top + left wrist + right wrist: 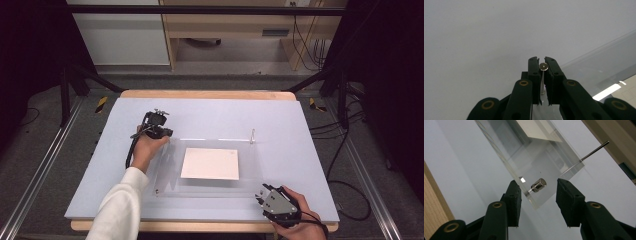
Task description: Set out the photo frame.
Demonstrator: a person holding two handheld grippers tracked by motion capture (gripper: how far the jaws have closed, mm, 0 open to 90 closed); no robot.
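Where the high view takes in the desk (210, 107), a clear acrylic frame (207, 167) lies flat near its middle with a cream sheet (210, 163) inside it. A thin metal pin (252, 135) stands upright at the frame's far right corner. The left gripper (167, 133), in a hand with a white sleeve, sits at the frame's far left corner. The right gripper (261, 196) sits at the frame's near right corner, close to the desk's near edge.

Left gripper view: the left gripper (543, 65) has its jaws pressed together on a slim metal pin with a round flat head (543, 66), pinched upright between the pads. The frame's clear edge (599, 65) runs off to the right over the grey desk surface.

Right gripper view: the right gripper (539, 195) has its jaws spread, one on either side of the frame's corner (541, 200). A short silver cap (539, 185) sticks up from that corner between the pads, touching neither. The far pin (594, 151) rises from the neighbouring corner.
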